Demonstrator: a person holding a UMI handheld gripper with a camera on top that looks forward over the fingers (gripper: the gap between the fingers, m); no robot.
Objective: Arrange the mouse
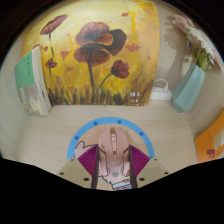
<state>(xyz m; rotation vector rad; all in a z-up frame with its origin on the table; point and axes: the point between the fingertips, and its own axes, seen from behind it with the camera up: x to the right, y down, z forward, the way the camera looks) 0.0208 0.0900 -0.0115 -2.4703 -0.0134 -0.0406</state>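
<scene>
Looks like the gripper (115,160) is closed down narrow on the mouse (115,140), with the magenta pads (88,162) pressing its two flanks and no gap visible on either side. Sitting right between the fingers, over a round mat (72,150) with a blue rim on the wooden table (40,130), poppy painting (95,50) well beyond.

Probably light, hollow plastic, stiff enough not to flex. Smooth curved shell though, so likely slippery and prone to squirting forward if squeezed near the tapered nose. Best held across the widest part of the body, low on the sides, away from the buttons and wheel. Can't tell for sure about a cable; worth watching for drag.
</scene>
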